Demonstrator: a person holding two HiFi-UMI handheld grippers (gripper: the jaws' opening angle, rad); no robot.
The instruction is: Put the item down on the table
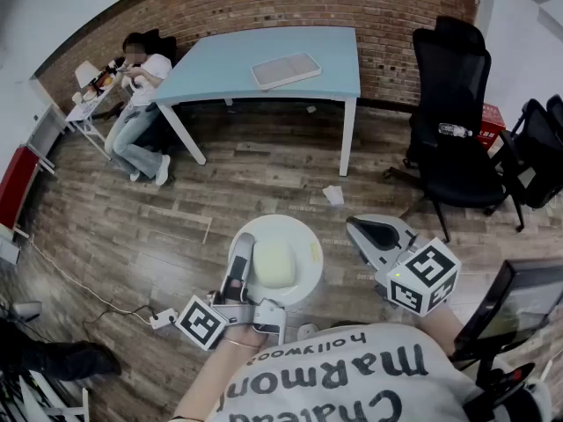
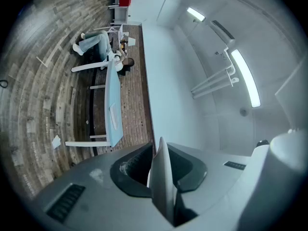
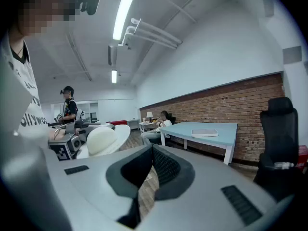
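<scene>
The left tool (image 1: 241,255) grips the white hat (image 1: 274,262) by its brim, well apart from the blue surface (image 1: 220,64). The right tool (image 1: 376,233) is closed on nothing, near the hat

Grippers x2: L gripper (image 1: 244,249), R gripper (image 1: 374,229). Hat (image 1: 274,264) x1. Table (image 1: 220,64) x1, w/ 1 tray (image 1: 286,69). Chairs (image 1: 453,104) (image 1: 538,143) x2. Seated person (image 1: 141,104) x1, standing person (image 3: 70,107) x1. Paper scrap (image 1: 333,194) x1.

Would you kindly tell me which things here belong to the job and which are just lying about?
Job: white hat; left gripper, shut on its brim; blue table.
Lying about: black office chair; paper scrap; flat white pad on that table.
</scene>
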